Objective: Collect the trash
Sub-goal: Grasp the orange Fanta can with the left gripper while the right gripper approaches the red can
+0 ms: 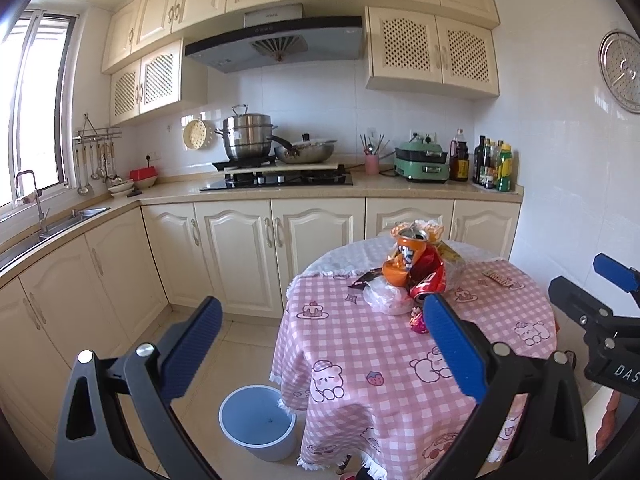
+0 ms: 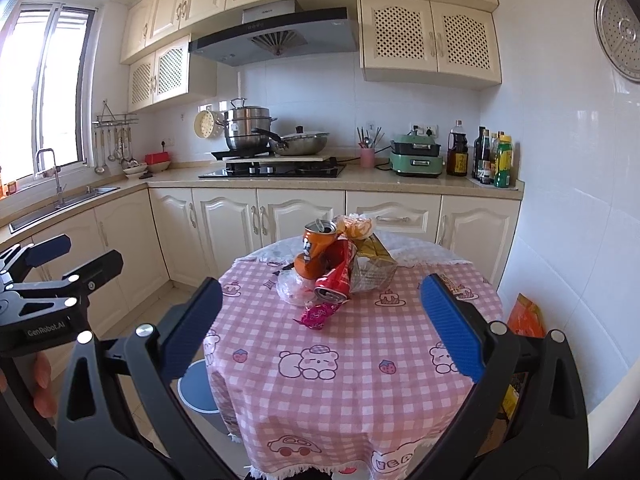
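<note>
My left gripper (image 1: pixel 322 344) and right gripper (image 2: pixel 322 324) both hang with fingers spread wide, holding nothing, short of the table (image 2: pixel 360 400). A blue bin (image 1: pixel 256 424) stands on the floor beside the table's left. Mid-table lies the trash pile (image 2: pixel 336 268): pink wrapper (image 2: pixel 318 315) nearest, red can (image 2: pixel 336 280), orange can (image 2: pixel 316 248) behind.

Crumpled glossy metal cans (image 2: pixel 326 266) — cloth tablecloth (image 2: pixel 360 380).
</note>
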Tool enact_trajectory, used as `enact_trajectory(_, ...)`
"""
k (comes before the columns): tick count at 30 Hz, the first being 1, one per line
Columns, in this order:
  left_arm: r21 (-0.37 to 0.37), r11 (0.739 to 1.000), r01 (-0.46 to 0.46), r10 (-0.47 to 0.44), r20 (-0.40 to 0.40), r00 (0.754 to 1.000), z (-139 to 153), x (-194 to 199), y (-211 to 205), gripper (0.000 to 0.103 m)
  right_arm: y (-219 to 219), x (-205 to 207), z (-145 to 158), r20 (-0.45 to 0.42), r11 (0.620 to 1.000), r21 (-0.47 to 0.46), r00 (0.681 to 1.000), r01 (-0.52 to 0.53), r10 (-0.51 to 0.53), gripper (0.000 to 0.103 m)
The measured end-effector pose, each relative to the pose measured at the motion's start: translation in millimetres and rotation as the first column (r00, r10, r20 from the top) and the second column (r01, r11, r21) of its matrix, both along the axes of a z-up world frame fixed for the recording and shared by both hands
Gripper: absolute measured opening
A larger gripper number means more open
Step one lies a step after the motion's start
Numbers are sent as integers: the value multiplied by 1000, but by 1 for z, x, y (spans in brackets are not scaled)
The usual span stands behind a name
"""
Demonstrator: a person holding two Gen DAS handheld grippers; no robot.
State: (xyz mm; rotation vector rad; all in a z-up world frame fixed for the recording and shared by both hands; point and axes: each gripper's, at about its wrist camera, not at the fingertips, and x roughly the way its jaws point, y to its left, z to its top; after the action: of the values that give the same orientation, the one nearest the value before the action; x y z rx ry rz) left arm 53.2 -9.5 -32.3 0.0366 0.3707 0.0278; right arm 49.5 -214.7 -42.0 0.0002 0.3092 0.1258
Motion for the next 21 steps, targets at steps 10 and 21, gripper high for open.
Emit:
enact_trajectory(10,-33,995,91,-95,-185,978,-39,79,-16,98,-34,65,-38,-117,997,26,991,68,-64,97)
enact_trajectory(21,-65,968,241,-250,-224,942,-55,191,-72,98,-72,141,-75,-206,989,35,969,143,-133,97)
